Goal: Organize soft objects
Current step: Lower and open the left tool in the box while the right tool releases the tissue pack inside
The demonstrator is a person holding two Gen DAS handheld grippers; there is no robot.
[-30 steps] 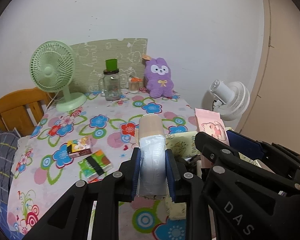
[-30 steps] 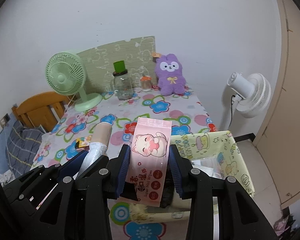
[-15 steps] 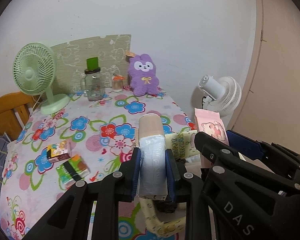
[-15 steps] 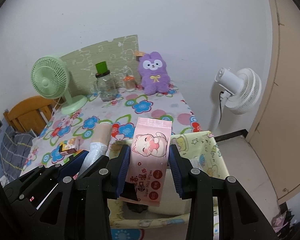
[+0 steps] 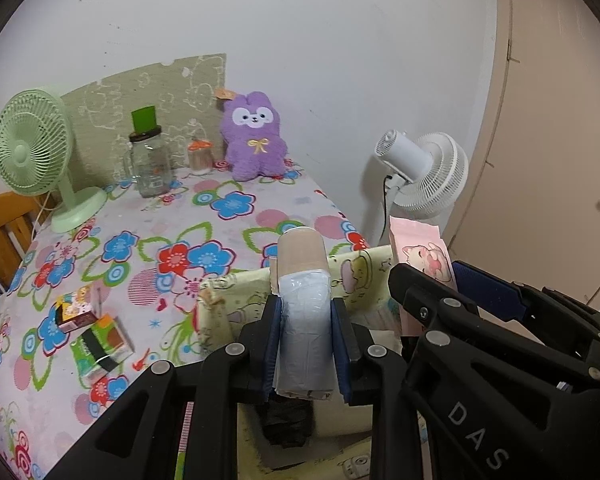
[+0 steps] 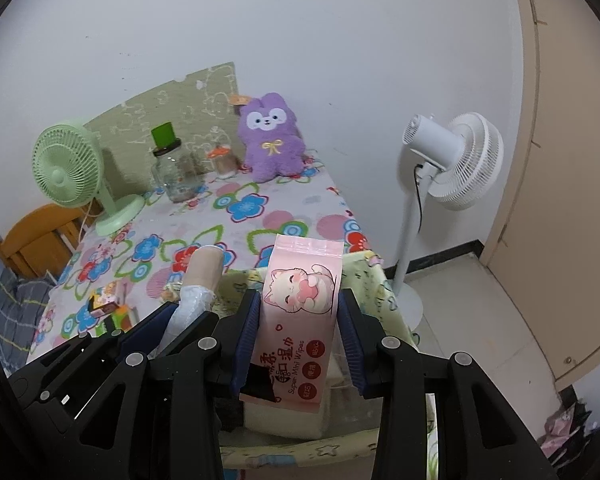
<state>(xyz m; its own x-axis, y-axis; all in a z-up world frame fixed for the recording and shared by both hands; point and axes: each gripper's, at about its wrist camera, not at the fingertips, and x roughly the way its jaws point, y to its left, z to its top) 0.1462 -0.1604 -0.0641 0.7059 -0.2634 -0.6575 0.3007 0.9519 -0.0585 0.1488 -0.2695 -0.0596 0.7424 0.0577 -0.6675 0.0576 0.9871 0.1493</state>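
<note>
Right wrist view: right gripper (image 6: pixel 298 330) jaws clamp upright wet-wipes pack (image 6: pixel 300 312) above fabric bin (image 6: pixel 374 280); left gripper (image 5: pixel 306 346) jaws clamp bag roll (image 5: pixel 304 316), beside.

A green fan (image 5: pixel 32 148) and glass jar (image 5: pixel 150 166) stand on the floral table (image 5: pixel 236 216).

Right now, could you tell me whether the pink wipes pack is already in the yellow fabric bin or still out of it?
Still out: the right tongs grip the wipes pack above the bin's rim.
</note>
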